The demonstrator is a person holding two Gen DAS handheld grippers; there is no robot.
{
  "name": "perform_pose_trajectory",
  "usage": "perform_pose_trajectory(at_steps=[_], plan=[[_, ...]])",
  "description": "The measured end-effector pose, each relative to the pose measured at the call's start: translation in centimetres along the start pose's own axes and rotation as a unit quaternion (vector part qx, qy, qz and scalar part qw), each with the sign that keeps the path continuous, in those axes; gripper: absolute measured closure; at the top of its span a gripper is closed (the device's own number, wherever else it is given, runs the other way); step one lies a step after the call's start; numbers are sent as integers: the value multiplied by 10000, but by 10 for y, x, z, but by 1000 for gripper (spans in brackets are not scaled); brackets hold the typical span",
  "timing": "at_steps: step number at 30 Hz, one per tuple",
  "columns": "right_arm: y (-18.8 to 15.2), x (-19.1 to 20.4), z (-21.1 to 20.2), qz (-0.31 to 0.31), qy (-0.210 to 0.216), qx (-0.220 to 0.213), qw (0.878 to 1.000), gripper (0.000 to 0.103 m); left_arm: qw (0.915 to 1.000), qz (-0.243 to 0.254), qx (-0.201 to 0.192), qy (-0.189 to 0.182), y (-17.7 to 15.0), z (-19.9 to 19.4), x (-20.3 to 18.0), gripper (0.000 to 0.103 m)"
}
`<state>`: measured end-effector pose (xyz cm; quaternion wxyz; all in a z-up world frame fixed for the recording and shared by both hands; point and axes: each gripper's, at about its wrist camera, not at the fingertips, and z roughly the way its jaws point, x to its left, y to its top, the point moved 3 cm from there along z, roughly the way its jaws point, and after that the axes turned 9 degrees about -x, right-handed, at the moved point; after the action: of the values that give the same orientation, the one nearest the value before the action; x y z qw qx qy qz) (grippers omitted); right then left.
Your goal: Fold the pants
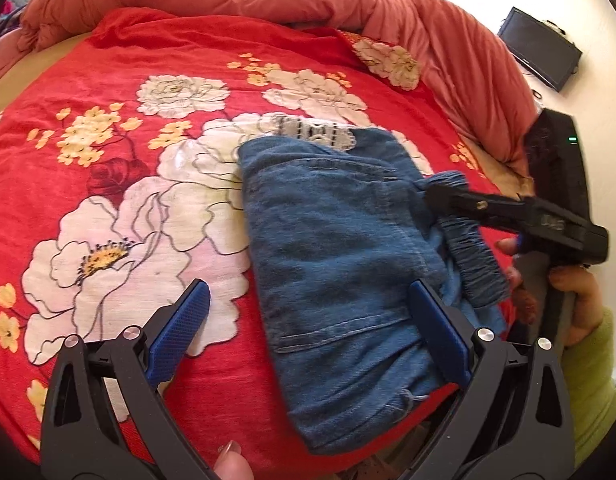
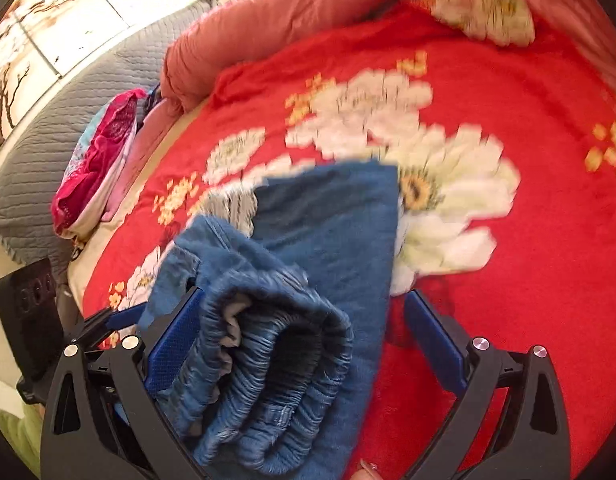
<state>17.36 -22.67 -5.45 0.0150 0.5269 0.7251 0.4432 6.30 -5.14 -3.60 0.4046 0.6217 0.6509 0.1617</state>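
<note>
Left gripper [image 1: 310, 322] fingers spreading wide, released | folded pants [image 1: 340, 264] lying on bed blanket [image 1: 107, 208], between and beyond fingertips | right gripper [image 2: 301, 330] fingers gaping, elastic waistband [image 2: 267, 364] bunching against left finger, ungrasped

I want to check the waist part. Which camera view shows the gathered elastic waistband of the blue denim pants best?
The right wrist view: the gathered elastic waistband fills the near foreground between the open right gripper fingers, ribbing clear. The left wrist view shows the waistband only small, at the pants' right edge, partly hidden behind the right gripper.
</note>
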Motion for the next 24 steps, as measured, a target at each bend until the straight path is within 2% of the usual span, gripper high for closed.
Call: perform_pose_trajectory(at_steps=[5,12,14,18,20,24], plan=[[-8,-4,1,33,149,-41,9999,5,9997,-56,250,49,-5,10,2,10],[-9,-2,5,-9,283,-141,9995,5,9997,-87,238,-1,-3,11,1,10],[-9,-2,5,16,406,-153,9991,11,9996,-110,251,-98,-3,12,-1,10],[-9,1,7,-33,513,-123,9986,22,9996,-70,272,-9,-2,18,-5,10],[-9,0,7,16,588,-129,9982,30,9996,-80,267,14,-2,19,-6,10],[-9,2,7,-29,640,-163,9978,31,9995,-103,291,26,1,24,-9,10]])
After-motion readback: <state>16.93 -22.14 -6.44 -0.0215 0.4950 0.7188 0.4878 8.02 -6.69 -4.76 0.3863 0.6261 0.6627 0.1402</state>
